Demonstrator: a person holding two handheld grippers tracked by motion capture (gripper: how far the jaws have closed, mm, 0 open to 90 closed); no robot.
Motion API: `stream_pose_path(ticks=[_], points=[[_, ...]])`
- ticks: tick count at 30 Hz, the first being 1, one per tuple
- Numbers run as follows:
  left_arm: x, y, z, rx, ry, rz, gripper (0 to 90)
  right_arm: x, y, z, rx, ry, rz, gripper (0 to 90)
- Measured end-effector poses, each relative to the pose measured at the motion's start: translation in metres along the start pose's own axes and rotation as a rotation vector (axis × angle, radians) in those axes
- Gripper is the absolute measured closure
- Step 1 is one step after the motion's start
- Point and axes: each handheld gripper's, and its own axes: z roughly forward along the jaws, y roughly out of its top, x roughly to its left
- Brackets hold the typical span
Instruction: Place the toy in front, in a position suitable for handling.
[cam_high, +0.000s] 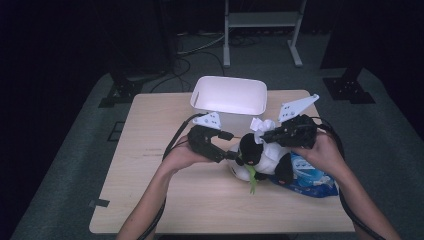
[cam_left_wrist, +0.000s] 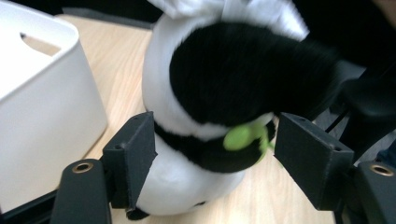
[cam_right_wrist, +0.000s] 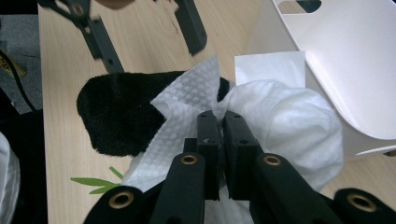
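Observation:
A black-and-white panda plush (cam_high: 260, 152) sits on the wooden table (cam_high: 150, 190), with a green leaf (cam_left_wrist: 243, 136) at its front. My left gripper (cam_high: 232, 155) is at its left side. In the left gripper view the left gripper (cam_left_wrist: 219, 140) stands open around the panda plush (cam_left_wrist: 243, 79); one pad is against the white body and the other is apart from it. My right gripper (cam_right_wrist: 222, 123) is shut on a white tissue (cam_right_wrist: 280, 121) that lies over the plush's top. The tissue (cam_high: 260, 125) hangs above the panda under the right gripper (cam_high: 262, 136).
A white plastic bin (cam_high: 229, 95) stands at the table's far edge, just behind the plush. A blue wipes packet (cam_high: 312, 177) lies under my right hand at the right. Beyond the table are a dark floor and stand legs.

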Motion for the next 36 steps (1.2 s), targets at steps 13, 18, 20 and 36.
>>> stream_pose_path(ticks=[13, 18, 20, 36], points=[[-0.001, -0.016, 0.025, 0.032, -0.053, 0.037, 54.6, -0.002, 0.003, 0.005, -0.006, -0.010, 0.005, 85.1], [-0.005, -0.014, 0.020, 0.047, -0.027, 0.082, 69.1, -0.003, 0.003, 0.006, -0.024, -0.009, 0.010, 85.0], [-0.006, -0.014, 0.017, 0.047, -0.025, 0.081, 70.5, -0.002, 0.004, 0.006, -0.028, -0.013, 0.005, 85.0], [-0.018, -0.021, -0.022, 0.090, -0.029, 0.053, 72.0, 0.003, 0.018, 0.026, -0.047, 0.080, 0.004, 85.0]])
